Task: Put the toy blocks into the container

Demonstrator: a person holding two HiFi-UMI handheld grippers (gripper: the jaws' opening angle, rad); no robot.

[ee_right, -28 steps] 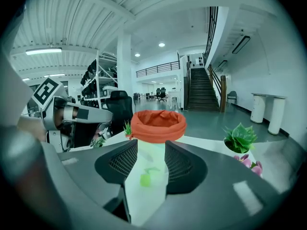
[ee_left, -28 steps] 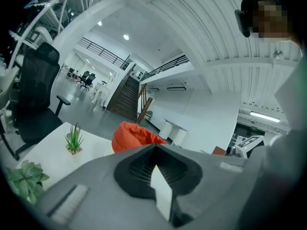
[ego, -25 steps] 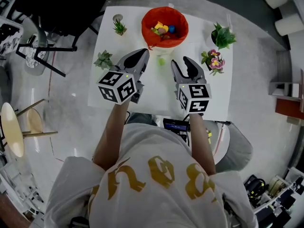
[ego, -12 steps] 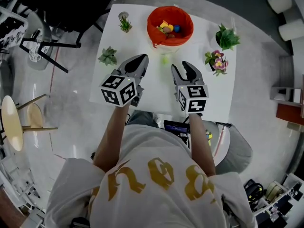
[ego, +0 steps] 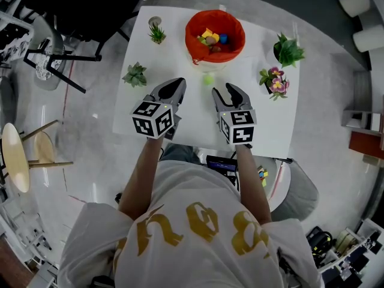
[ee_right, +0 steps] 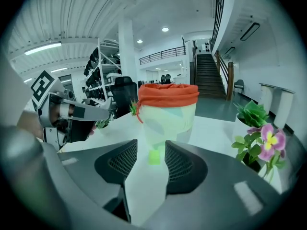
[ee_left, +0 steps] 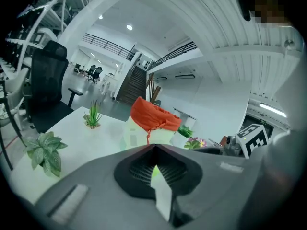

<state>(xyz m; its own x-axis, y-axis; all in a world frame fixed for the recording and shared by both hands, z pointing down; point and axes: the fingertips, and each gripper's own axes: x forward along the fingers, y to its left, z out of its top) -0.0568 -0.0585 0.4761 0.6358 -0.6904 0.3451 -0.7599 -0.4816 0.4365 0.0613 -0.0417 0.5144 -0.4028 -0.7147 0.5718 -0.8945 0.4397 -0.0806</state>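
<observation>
The red-rimmed container (ego: 215,35) stands at the table's far side with several coloured blocks inside. One small green block (ego: 207,80) lies on the white table (ego: 198,122) just in front of it. My right gripper (ego: 227,89) is open, just behind and right of that block. In the right gripper view the green block (ee_right: 154,156) shows through the gap of the right gripper (ee_right: 151,145), with the container (ee_right: 168,99) beyond it. My left gripper (ego: 175,83) is shut and empty, left of the block. The left gripper view shows the left gripper (ee_left: 154,146) pointing at the container (ee_left: 153,119).
Small potted plants stand at the table's sides: two on the left (ego: 157,33) (ego: 135,75), a green one (ego: 288,50) and a flowering one (ego: 273,78) on the right. A black chair (ego: 72,5) and a round stool (ego: 15,161) stand on the floor to the left.
My right gripper has shifted left and slightly back, nearer the green block's line. The left gripper has drawn back a little. Both keep the same jaw state.
</observation>
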